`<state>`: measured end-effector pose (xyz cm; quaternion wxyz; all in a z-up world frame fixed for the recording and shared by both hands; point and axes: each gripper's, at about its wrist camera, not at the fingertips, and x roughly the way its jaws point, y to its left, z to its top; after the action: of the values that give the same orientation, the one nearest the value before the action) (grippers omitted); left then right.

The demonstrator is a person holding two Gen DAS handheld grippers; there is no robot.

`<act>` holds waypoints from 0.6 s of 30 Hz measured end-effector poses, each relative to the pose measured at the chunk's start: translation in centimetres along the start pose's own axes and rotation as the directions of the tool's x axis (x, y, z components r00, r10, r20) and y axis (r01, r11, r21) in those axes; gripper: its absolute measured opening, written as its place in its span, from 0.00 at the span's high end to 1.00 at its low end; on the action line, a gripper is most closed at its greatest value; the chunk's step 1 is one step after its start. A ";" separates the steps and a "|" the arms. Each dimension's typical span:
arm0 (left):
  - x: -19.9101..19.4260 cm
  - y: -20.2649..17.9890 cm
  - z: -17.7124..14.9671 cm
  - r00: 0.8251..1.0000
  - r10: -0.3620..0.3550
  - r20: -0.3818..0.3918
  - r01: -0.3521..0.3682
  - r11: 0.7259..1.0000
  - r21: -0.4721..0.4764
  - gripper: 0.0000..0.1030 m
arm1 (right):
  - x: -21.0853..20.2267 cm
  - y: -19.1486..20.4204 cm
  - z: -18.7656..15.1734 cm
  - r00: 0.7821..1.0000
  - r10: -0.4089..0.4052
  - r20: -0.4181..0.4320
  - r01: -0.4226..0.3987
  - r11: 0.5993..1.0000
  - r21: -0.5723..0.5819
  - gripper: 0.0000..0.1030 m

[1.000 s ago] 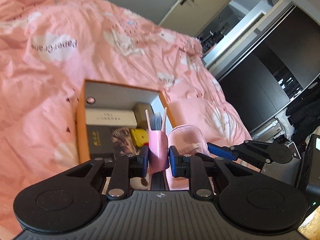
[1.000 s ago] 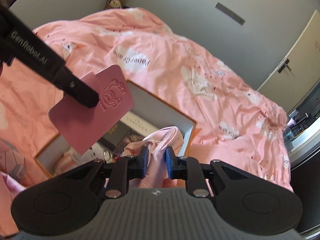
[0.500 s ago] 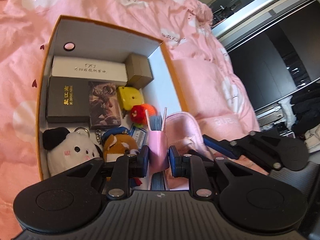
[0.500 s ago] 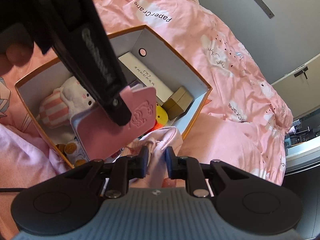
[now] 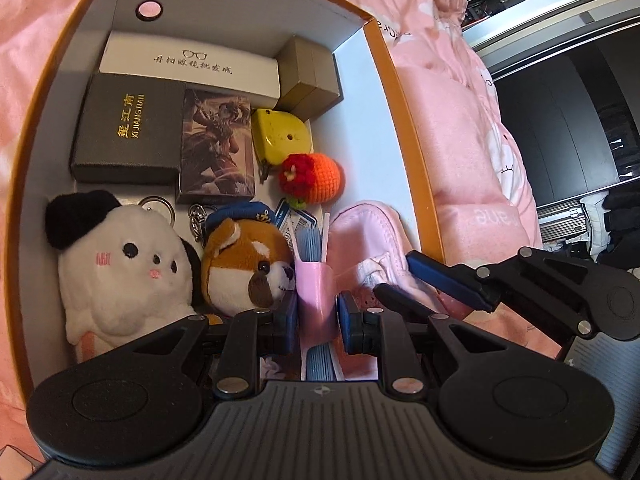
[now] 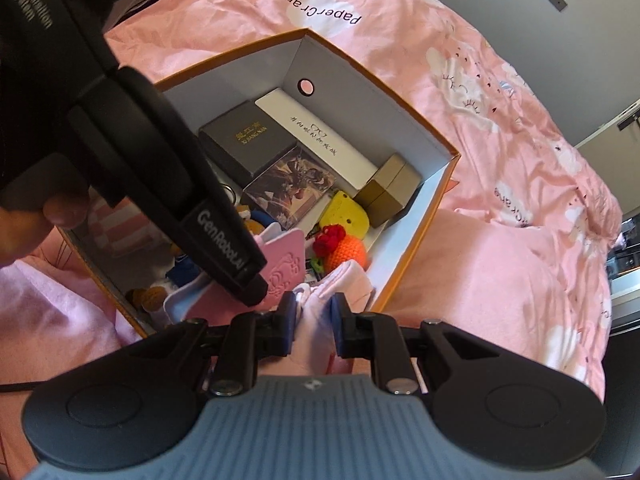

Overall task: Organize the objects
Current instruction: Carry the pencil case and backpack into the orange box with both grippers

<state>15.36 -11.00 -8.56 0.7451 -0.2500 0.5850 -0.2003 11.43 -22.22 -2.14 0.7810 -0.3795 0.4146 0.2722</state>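
Two hand-held grippers are seen over an orange-rimmed storage box (image 5: pixel 404 92) set on a pink duvet (image 6: pixel 500 128). The left gripper (image 5: pixel 318 312) is clamped on a pink card-style folder (image 5: pixel 316 296) w/ blue ribbed inner sheets; the folder is held edge-on, its long axis running straight ahead from the jaws, front end tipped down into the box. The right gripper (image 6: pixel 314 316) is pinched on a pale pink fabric pouch (image 6: pixel 344 280), held at the box's near-right corner, just beside the folder.

In the left wrist view, the free floor strip is seen directly ahead of the folder, along the box's right wall, btwn the pouch and a brown plush dog (image 5: pixel 248 264). An orange crochet ball (image 5: pixel 320 178) lies further along that same line.

Judgement: the folder must go down lengthwise into that strip; the left gripper is nearer, approx. over it already. The pouch appears to share the gap, so crowding is likely.
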 end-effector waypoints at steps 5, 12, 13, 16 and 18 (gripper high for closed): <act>1.0 0.0 0.2 1.000 -0.006 -0.029 0.006 1.000 -0.004 0.76 | 1.1 0.2 -0.1 1.000 0.020 -0.015 -0.020 1.000 -0.006 0.81; 1.7 0.0 0.1 0.998 -0.027 -0.052 0.028 0.999 0.029 0.75 | 2.4 -0.4 -0.5 0.997 0.069 -0.018 -0.068 0.996 0.051 0.80; 1.7 0.1 0.1 0.998 -0.034 -0.053 0.035 0.999 0.026 0.75 | 2.4 -0.6 -0.5 0.997 0.075 -0.016 -0.074 0.995 0.062 0.80; 1.1 0.4 0.1 0.997 -0.054 -0.059 0.056 0.998 0.022 0.74 | 2.0 -1.1 -0.6 0.996 0.092 -0.001 -0.091 0.991 0.095 0.77; 0.5 0.5 0.1 0.995 -0.080 -0.057 0.082 0.996 0.026 0.73 | 1.4 -1.6 -0.6 0.994 0.105 0.009 -0.105 0.986 0.130 0.74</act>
<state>15.61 -10.88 -9.22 0.7233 -0.2573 0.5919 -0.2456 13.08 -23.51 -3.00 0.7890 -0.3054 0.4501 0.2857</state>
